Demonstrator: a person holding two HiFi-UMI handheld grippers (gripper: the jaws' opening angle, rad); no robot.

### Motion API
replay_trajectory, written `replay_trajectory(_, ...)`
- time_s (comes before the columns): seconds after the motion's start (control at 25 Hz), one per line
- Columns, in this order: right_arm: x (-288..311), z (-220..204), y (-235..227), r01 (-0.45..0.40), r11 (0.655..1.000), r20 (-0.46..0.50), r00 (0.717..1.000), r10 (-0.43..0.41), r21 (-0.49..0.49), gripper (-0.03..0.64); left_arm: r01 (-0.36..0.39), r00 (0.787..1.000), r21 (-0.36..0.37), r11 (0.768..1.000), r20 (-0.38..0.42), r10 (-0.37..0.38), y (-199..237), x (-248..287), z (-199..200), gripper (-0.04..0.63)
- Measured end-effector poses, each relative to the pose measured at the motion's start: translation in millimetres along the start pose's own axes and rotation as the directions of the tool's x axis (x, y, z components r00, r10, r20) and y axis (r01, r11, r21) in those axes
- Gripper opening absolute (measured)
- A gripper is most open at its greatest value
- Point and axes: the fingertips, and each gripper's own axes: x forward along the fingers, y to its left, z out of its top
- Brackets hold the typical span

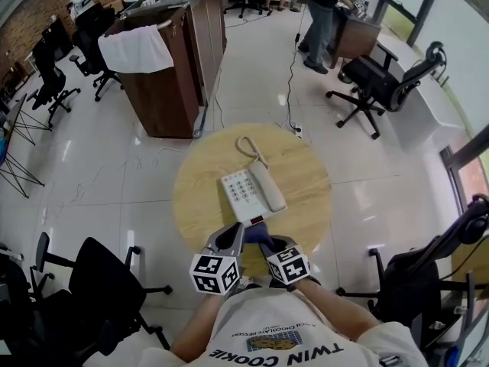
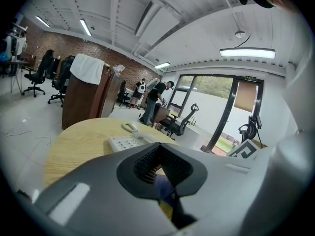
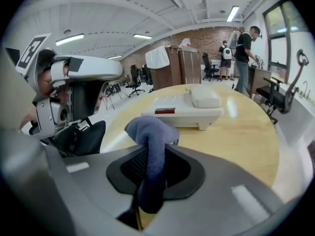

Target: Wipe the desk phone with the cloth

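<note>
A white desk phone (image 1: pixel 246 195) lies in the middle of the round wooden table (image 1: pixel 200 176), its handset (image 1: pixel 268 186) resting on the cradle and its coiled cord (image 1: pixel 248 147) running to the far side. Both grippers sit at the table's near edge, just short of the phone. My right gripper (image 3: pixel 151 147) is shut on a blue cloth (image 3: pixel 153 132), which sticks up above its jaws with the phone (image 3: pixel 189 110) straight ahead. My left gripper (image 1: pixel 232 238) has its jaws together at the tips. The blue cloth (image 2: pixel 163 186) shows through the gap behind them, and the phone (image 2: pixel 125 142) lies beyond.
A dark wooden lectern (image 1: pixel 166 75) draped with a white towel stands on the floor beyond the table. Black office chairs stand near left (image 1: pixel 105 289), near right (image 1: pixel 409 281) and far right (image 1: pixel 382 82). People stand at a desk at the back (image 1: pixel 321 14).
</note>
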Motion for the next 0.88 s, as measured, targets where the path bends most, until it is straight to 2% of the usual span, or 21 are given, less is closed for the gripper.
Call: replay_trajectory(0.88,-42.0,-20.2,-88.5,0.170,0.973,0.015,0.985,-0.174,0.155,0.066,0.053,0.998,0.029,0.998,-0.018,-0.053,-18.3,32.2,8.3,-0.008)
